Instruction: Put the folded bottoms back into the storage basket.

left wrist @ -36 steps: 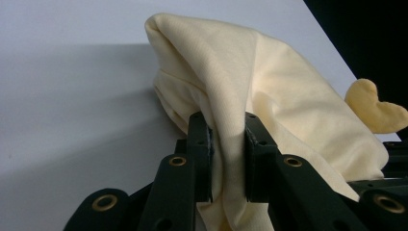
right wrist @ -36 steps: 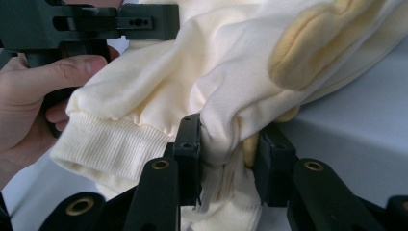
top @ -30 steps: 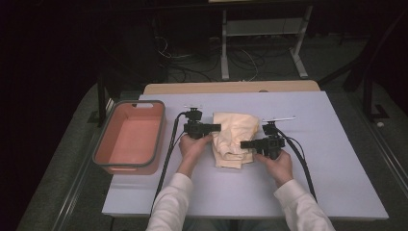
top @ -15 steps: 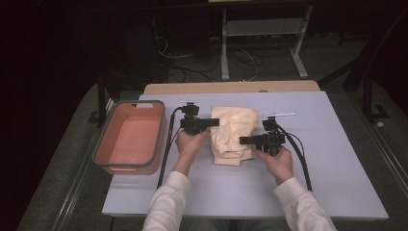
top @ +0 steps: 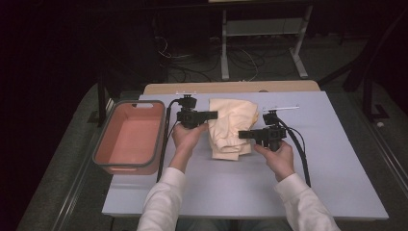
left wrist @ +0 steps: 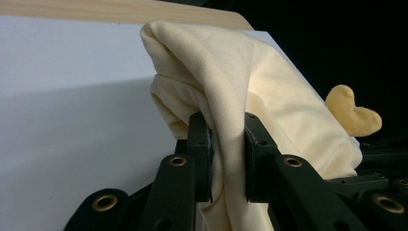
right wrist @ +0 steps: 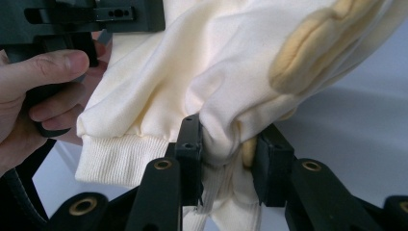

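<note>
A cream sweatshirt [top: 231, 126] is bunched and folded over the middle of the pale table [top: 337, 168]. My left gripper [top: 215, 114] is shut on a fold at its left side; in the left gripper view the cream sweatshirt [left wrist: 269, 96] is pinched between the black jaws of that gripper [left wrist: 228, 159]. My right gripper [top: 240, 135] is shut on the garment's right lower part. In the right gripper view that gripper [right wrist: 226, 161] squeezes a thick bunch of the cream sweatshirt [right wrist: 202, 82], with a ribbed hem [right wrist: 125, 159] hanging beside the jaws and a yellowish padded part [right wrist: 308, 53] above.
An orange-pink tub [top: 129, 137] with a grey rim stands at the table's left edge. A wooden board [top: 231, 87] runs along the far edge. Black cables [top: 300, 149] trail from both grippers toward the person. Bare table lies to the right and in front.
Both hands have lifted a little with the sweatshirt held between them; the cloth has come up off the table and looks more gathered.
</note>
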`<state>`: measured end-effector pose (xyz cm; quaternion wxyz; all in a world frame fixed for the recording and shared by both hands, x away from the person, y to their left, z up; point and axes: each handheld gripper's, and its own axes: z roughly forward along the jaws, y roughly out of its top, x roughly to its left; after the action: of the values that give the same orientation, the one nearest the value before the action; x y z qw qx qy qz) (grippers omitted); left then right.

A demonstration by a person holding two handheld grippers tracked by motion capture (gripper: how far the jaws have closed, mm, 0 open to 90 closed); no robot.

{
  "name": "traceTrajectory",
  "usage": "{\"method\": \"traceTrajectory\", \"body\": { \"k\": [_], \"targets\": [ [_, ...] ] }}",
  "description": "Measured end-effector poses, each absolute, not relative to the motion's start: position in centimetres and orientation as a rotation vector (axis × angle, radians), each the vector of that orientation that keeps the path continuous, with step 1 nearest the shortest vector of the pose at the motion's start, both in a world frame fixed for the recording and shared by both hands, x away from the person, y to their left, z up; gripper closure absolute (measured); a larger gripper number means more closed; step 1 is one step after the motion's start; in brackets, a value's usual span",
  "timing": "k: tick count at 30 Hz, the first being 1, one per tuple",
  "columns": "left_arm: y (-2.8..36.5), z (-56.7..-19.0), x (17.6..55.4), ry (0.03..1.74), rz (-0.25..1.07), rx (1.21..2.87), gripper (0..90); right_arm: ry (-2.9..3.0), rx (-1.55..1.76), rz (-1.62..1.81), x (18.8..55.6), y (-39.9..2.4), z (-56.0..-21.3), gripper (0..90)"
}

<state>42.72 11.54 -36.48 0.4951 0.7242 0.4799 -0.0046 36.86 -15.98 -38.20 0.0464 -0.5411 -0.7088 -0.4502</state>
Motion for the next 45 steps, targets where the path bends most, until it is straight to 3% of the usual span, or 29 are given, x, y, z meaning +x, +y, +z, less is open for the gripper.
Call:
{"method": "traceTrajectory", "body": {
  "k": [45],
  "targets": [
    [15.4, -28.8, 41.5, 1.117, 0.111, 1.727, 76.6, -2.226, -1.540, -1.495, 36.9, -12.3, -31.5, 67.0]
  ]
}}
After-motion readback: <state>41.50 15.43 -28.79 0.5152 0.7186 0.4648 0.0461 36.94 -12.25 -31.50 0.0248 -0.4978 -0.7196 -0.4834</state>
